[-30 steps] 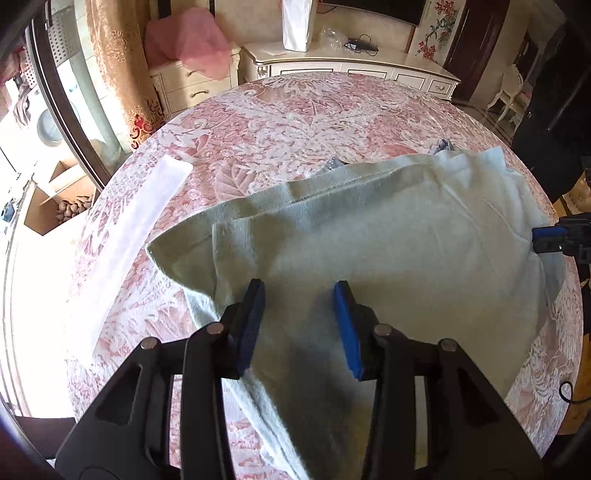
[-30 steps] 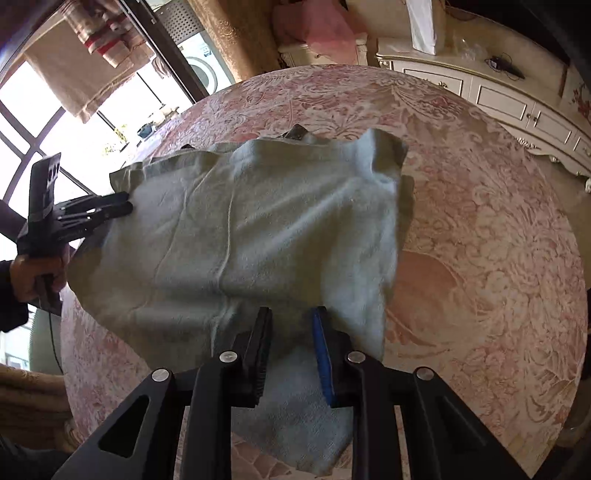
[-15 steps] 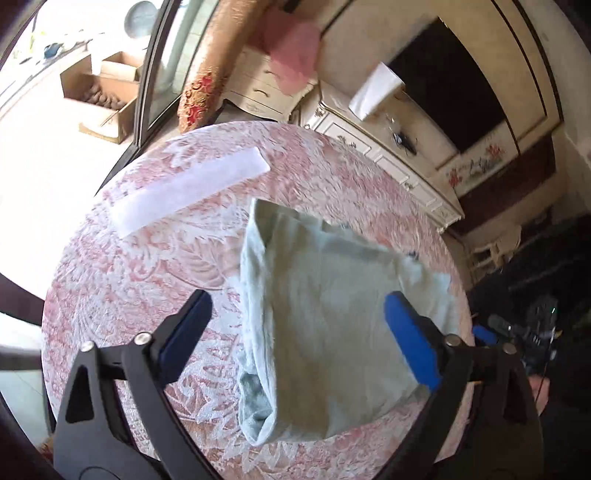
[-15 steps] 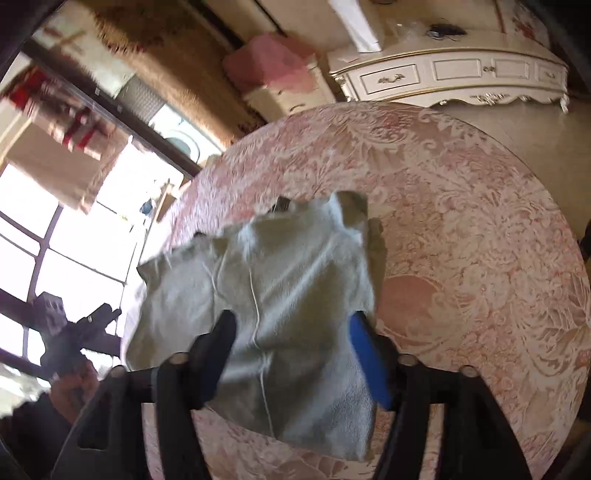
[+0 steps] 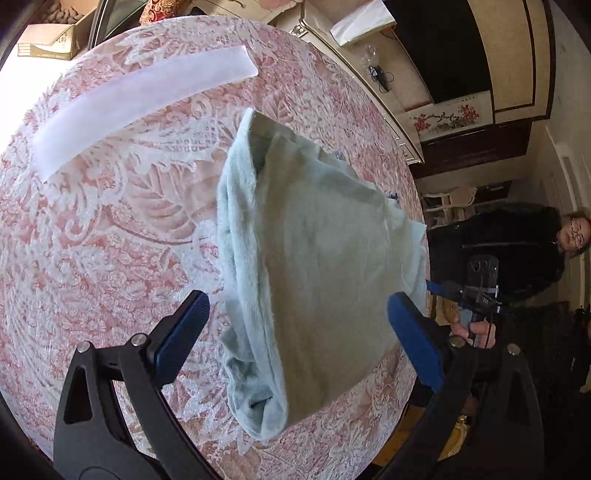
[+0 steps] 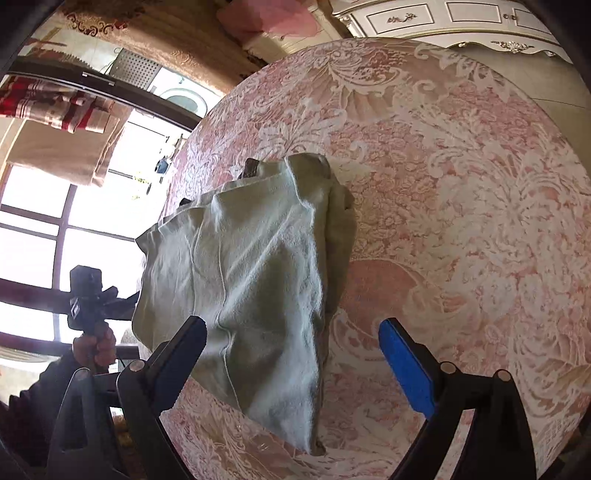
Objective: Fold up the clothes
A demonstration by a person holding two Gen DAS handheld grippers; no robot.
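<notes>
- Left wrist view: left gripper (image 5: 295, 339) hovering with jaws wide apart, gripping nothing; folded fuzzy green garment (image 5: 314, 266) lying on the round lace-covered table (image 5: 110, 221), reaching its right rim, bare cloth left.
- Right gripper (image 6: 291, 358) jaws opening, pads clear of the garment's near edge.

Busy room around the table

Pink-and-white lace tablecloth (image 5: 110, 229), white strip (image 5: 144, 99) lying on it, cream carved sideboard (image 6: 461, 18), cardboard box (image 5: 51, 37), striped towel (image 6: 55, 110) hanging by the window.
</notes>
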